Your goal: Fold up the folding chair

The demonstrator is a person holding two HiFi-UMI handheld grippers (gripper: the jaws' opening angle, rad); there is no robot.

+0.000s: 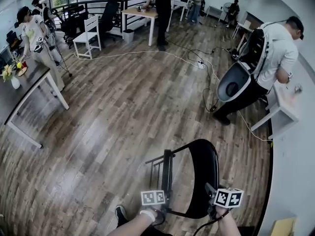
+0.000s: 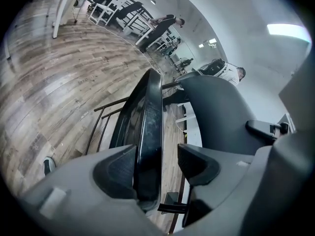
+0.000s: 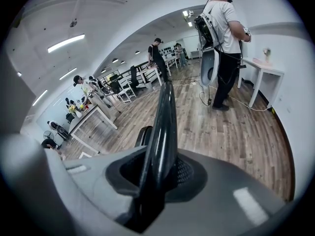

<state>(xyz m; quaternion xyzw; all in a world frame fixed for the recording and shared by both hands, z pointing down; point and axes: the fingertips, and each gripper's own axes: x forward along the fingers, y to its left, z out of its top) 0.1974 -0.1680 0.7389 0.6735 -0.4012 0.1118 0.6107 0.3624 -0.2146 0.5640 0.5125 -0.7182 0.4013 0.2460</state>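
Black plastic folding chair with a metal frame stands near-flat on the wooden floor. Our right claw clamps one panel's edge. Our left claw straddles the other, one pad still clear. We'd grip there first, then press the panels together.

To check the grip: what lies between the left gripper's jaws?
A black edge of the folding chair, touching one pad of the left gripper, with a gap beside the other; the left gripper view shows it.

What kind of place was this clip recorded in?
Probably an open office or lab space: wood-plank floor, a table and white chair, a cable trailing across the floor, and several people working at stations.
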